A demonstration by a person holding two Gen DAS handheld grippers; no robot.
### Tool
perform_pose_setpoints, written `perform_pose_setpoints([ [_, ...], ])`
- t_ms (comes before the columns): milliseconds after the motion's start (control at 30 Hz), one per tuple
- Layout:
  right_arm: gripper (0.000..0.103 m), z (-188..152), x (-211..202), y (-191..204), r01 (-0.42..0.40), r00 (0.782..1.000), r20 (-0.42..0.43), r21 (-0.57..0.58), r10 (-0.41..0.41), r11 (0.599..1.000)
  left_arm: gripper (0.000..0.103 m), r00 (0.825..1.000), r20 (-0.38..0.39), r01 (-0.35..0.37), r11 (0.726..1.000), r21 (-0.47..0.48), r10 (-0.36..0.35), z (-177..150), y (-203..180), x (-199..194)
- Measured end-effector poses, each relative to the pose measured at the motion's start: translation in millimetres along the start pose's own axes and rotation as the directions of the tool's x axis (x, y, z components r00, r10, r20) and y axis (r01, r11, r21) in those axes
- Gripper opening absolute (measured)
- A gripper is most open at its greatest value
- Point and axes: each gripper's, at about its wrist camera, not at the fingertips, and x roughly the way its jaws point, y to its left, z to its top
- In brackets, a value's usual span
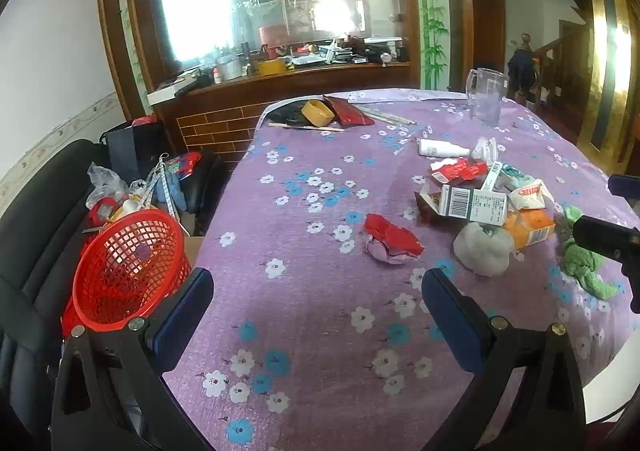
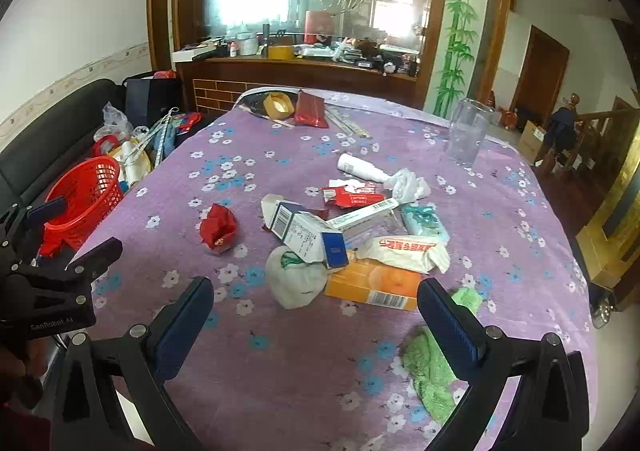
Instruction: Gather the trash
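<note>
Trash lies on the purple flowered tablecloth (image 2: 280, 371): a crumpled red wrapper (image 1: 394, 239) (image 2: 218, 227), a white wad (image 1: 484, 249) (image 2: 296, 283), a white-and-blue carton (image 1: 468, 205) (image 2: 306, 233), an orange box (image 1: 530, 229) (image 2: 376, 287), a white packet (image 2: 408, 251), red wrappers (image 2: 352, 195) and a white bottle (image 2: 360, 167). A red mesh basket (image 1: 124, 271) (image 2: 82, 199) sits off the table's left edge. My left gripper (image 1: 318, 303) is open and empty over the table near the basket. My right gripper (image 2: 316, 311) is open and empty just before the white wad and orange box.
A green cloth (image 2: 436, 363) (image 1: 584, 263) lies under my right gripper's right finger. A clear plastic jug (image 2: 468, 135) stands at the far right. A tape roll (image 2: 278, 105) and red pouch (image 2: 310, 109) lie at the far edge. A black sofa (image 1: 36, 219) with clutter is left.
</note>
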Motion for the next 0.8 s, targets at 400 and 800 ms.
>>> perform_pose_setpoints([
  [400, 0.103, -1.0, 3.9, -3.2, -0.013, 1.0, -0.007, -0.007, 0.013, 1.0, 0.103, 1.0, -0.008, -0.003, 1.0, -0.008, 0.003, 0.4, -4.0, 0.1],
  [800, 0.103, -3.5, 2.8, -4.3, -0.024, 1.0, 0.003, -0.002, 0.024, 1.0, 0.103, 1.0, 0.004, -0.011, 1.0, -0.009, 0.011, 0.9, -4.7, -5.3],
])
